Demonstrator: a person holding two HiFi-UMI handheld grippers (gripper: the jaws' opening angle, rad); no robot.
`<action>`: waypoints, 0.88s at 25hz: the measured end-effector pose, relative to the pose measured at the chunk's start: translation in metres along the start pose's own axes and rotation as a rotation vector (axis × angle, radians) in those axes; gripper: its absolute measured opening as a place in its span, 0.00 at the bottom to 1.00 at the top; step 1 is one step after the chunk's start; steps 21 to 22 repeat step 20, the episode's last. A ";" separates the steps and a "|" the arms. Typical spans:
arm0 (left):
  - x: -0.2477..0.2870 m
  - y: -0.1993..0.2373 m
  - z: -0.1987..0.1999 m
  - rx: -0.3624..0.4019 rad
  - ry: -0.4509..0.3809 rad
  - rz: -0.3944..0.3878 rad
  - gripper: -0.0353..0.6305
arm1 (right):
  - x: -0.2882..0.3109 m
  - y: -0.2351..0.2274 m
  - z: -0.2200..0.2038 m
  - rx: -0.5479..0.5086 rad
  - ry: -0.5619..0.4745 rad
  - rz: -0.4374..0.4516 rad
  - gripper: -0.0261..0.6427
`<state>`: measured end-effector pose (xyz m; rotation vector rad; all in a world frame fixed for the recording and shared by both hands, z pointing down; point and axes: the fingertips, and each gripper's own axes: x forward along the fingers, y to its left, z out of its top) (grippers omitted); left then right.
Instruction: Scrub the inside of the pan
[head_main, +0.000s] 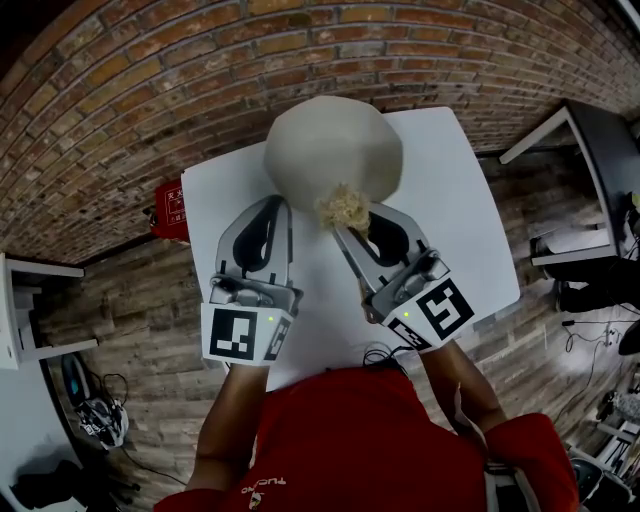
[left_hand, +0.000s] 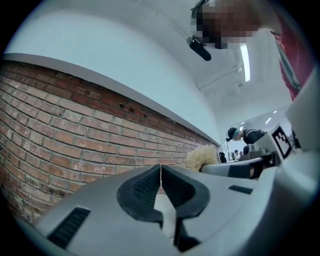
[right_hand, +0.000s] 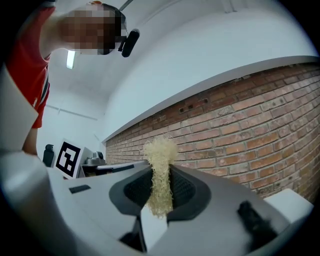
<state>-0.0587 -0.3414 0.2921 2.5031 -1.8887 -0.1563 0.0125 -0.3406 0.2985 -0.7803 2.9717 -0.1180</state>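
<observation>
Over white table (head_main: 460, 220), at near edge of pan (head_main: 333, 150): holding a scrubber (head_main: 342, 205) with right gripper (head_main: 353, 219), left gripper (head_main: 277, 206) closed on nothing.

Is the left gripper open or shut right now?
Shut: the left gripper has its fingers pressed together, with nothing between them.
</observation>
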 end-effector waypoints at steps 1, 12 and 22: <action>0.000 -0.001 -0.001 0.002 0.003 0.000 0.08 | 0.000 0.001 -0.001 0.003 0.002 0.002 0.17; -0.003 -0.003 -0.006 0.006 0.013 -0.004 0.08 | -0.002 0.005 -0.006 0.017 0.004 0.005 0.17; -0.008 -0.002 -0.006 -0.002 0.012 0.000 0.08 | -0.004 0.010 -0.008 0.026 0.021 0.004 0.17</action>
